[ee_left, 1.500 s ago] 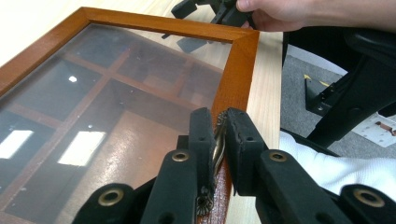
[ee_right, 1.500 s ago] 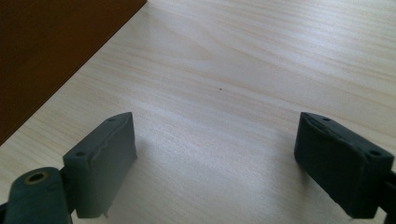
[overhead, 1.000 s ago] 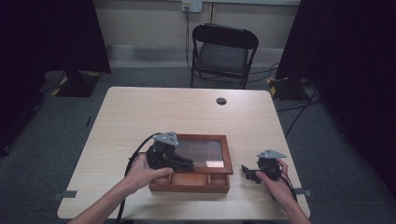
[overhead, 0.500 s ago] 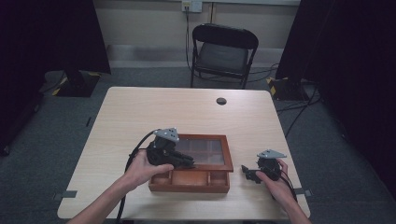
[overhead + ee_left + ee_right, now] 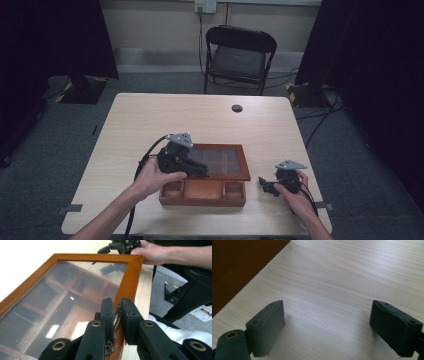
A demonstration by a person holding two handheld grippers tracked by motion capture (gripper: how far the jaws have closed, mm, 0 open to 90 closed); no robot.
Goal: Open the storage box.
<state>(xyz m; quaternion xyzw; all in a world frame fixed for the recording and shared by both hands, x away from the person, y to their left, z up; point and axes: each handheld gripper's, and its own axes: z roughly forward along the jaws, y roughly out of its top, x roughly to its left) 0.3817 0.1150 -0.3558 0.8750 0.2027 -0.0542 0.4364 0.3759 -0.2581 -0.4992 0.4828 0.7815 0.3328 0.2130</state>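
Note:
A brown wooden box [image 5: 202,192] with several compartments stands at the table's near edge. Its glass lid [image 5: 225,162] is tilted up at the front. My left gripper [image 5: 202,172] is shut on the lid's front frame. In the left gripper view the gripper [image 5: 117,306] pinches a small brass clasp [image 5: 116,317] on the wooden frame [image 5: 130,277]. My right gripper [image 5: 263,184] rests low on the table to the right of the box, apart from it. In its own view the right gripper [image 5: 328,312] is open over bare wood, nothing between the jaws.
The light wooden table [image 5: 150,120] carries a small black disc [image 5: 237,108] near its far edge. A black folding chair [image 5: 240,55] stands behind the table. The box's dark side [image 5: 237,265] lies left of the right gripper.
The left gripper has risen a little and drawn back with the lid's front edge, so the lid stands higher and the front compartments show. The right gripper has stayed put.

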